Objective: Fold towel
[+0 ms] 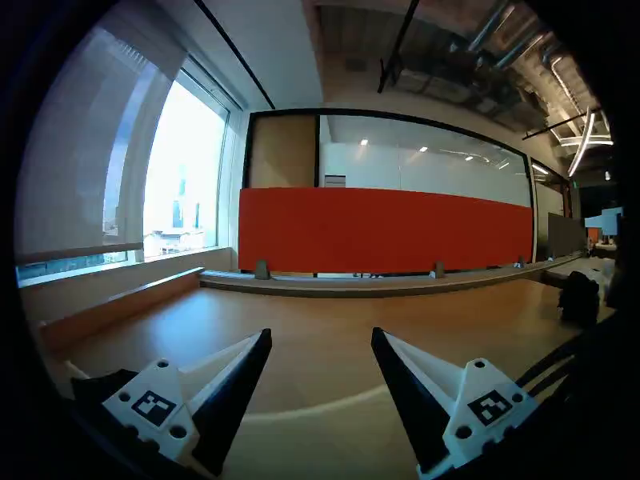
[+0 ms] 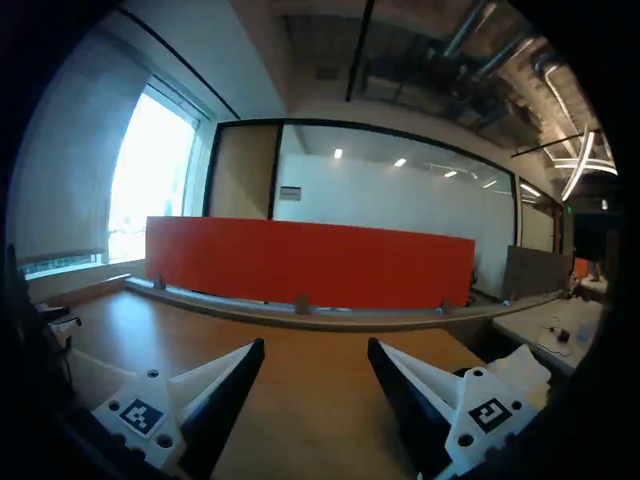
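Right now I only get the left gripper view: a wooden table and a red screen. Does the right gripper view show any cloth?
Observer: Perhaps. A white crumpled heap lies at the far right of the wooden table, past the right-hand finger. I cannot tell if it is a towel.
Operator: Is that gripper holding anything?
Observer: No. The right gripper has its jaws apart, with bare wood between them.
Operator: What is beyond that heap?
Observer: A separate white desk with a small dark item and a cable on it.
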The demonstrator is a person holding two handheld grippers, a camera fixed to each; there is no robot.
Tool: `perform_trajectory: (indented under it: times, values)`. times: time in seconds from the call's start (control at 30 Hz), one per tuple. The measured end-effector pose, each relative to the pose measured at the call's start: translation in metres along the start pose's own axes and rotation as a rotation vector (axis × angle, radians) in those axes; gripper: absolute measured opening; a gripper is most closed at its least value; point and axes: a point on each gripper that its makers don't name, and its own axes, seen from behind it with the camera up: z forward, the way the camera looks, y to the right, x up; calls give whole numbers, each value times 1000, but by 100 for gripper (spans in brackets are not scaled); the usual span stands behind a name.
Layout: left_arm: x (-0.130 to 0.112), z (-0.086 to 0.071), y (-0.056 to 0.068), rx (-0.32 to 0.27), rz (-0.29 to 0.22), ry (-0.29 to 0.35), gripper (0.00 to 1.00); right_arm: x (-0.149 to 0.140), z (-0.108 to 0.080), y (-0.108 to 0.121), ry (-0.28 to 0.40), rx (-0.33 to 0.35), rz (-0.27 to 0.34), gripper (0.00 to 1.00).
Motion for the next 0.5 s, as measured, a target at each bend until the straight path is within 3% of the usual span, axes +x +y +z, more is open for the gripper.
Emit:
perform_trajectory:
  times: [0.2, 0.5]
  values:
    - [-13, 0, 0, -1, -11, -1, 92, -4, -2, 1, 2, -6, -14, 100]
    - [-14, 0, -5, 6, -14, 8, 92, -4, -4, -2, 4, 0, -18, 100]
